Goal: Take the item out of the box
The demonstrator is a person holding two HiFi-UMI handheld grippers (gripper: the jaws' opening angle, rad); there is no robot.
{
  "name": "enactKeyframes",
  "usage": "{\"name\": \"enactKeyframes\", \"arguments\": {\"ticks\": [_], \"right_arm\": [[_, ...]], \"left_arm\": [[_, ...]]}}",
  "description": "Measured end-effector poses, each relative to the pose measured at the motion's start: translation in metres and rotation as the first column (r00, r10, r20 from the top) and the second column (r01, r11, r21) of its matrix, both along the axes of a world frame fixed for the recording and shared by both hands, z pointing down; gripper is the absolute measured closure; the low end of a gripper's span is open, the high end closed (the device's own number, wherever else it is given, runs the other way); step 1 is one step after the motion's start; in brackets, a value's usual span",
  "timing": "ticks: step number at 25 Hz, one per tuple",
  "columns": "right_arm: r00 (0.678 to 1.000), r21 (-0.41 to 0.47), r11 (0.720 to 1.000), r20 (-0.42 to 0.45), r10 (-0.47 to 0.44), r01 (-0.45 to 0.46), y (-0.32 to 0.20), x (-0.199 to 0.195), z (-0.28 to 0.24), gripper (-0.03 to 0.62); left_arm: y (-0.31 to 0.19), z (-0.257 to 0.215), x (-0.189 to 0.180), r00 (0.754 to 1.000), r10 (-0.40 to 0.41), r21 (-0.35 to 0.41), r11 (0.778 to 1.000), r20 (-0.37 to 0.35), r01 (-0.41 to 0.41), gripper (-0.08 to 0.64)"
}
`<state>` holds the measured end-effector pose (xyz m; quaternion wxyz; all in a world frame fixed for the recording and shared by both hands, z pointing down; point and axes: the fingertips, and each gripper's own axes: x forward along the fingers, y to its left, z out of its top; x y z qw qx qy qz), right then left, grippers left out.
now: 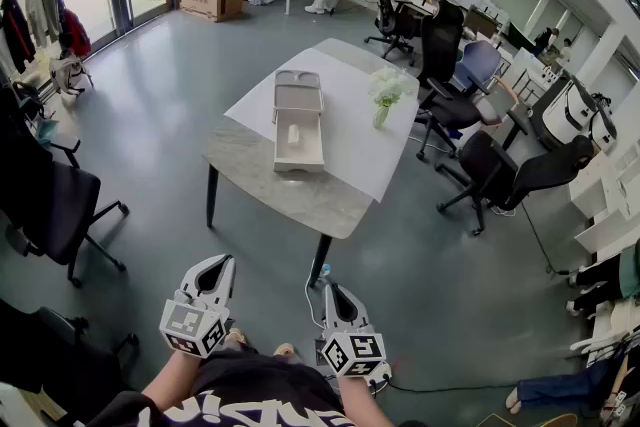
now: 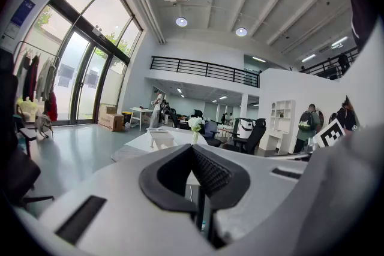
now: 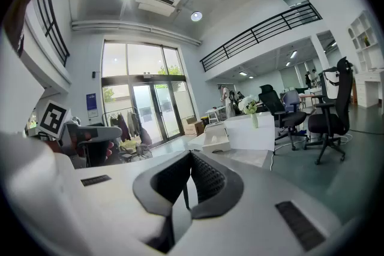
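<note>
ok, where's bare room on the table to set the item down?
Bare stone at the near end of the table, in front of the box. Also the white sheet between box and flower vase. Crowded: office chairs along the right side.

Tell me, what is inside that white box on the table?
The open box holds one small pale item, lying on its floor. It is too far off to tell what it is, and whatever lies under it is covered.
</note>
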<state>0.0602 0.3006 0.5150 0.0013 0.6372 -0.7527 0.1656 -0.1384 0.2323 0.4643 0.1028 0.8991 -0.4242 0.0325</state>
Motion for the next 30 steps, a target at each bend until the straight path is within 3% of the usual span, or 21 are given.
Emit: {"name": "enactKeyframes", "arguments": {"ticks": [8,19,30], "right_arm": [[0.999,0.039,0.998,-0.007,-0.045,0.046,0.002,0.01,-0.001,0.568],[0.997,0.016,0.997,-0.008,-0.076,0.076,-0.005,0.031,0.012,0.568],[0.999,0.024,0.999,0.007,-0.033,0.033,-0.084,0.052,0.02,0.568]], "left_arm": [[-0.001,0.001,0.01,1.0,-0.028,0.009,1.0,-0.013,0.028,0.551],[-0.011,0.0,0.022,0.997,-0.076,0.021,0.997,-0.011,0.076,0.551],[-0.094,0.007,0.053,0.999,-0.046,0.033,0.998,-0.014,0.047,0.551]]}}
